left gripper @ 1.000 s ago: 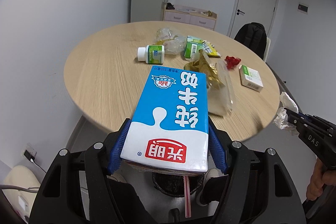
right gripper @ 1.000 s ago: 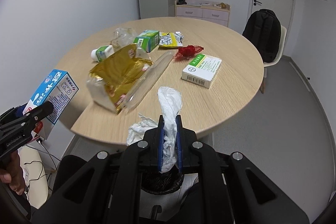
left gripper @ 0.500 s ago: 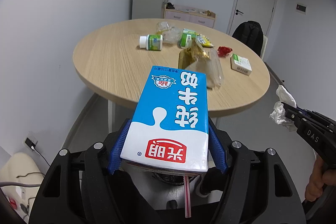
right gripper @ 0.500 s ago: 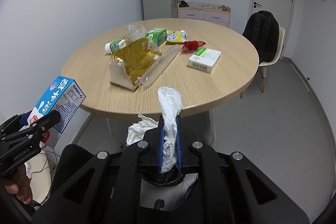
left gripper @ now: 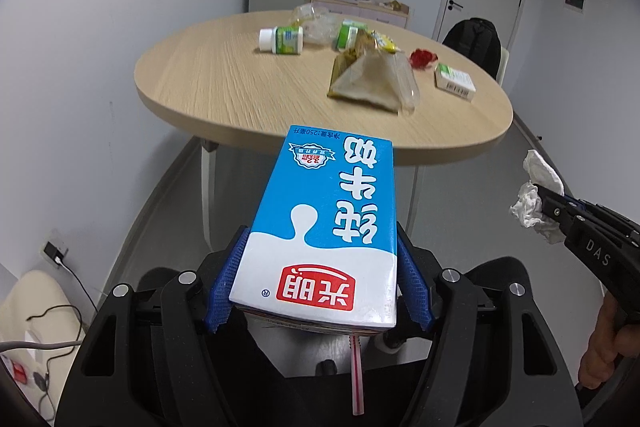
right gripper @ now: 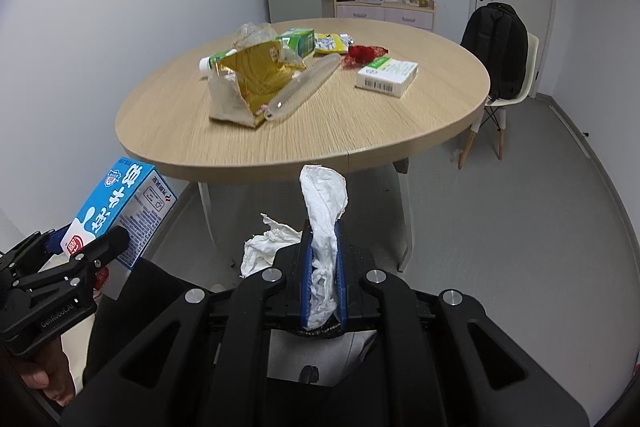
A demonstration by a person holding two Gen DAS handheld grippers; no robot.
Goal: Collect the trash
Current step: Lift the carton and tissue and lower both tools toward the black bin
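Carry-off step: left gripper (left gripper: 320, 291) clamped a milk carton (left gripper: 328, 227), right gripper (right gripper: 322, 279) pinched a crumpled tissue (right gripper: 323, 203), both held off the table (left gripper: 248, 95), near its front edge. Next move, by judgement: lowering both over a bin, barely visible below, and letting go.

Round wooden table (right gripper: 360, 131) bears wrappers (right gripper: 256, 79), a box (right gripper: 387, 77), a bottle (left gripper: 281, 40).

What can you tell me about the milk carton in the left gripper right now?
The milk carton is a blue and white printed box, apparently coated paperboard, with a red logo panel and large white characters. The left gripper is shut on it, blue pads pressing its two side faces near one end. It is held clear of the round table, undented, far end pointing toward it. A pink-striped straw hangs from its near end.
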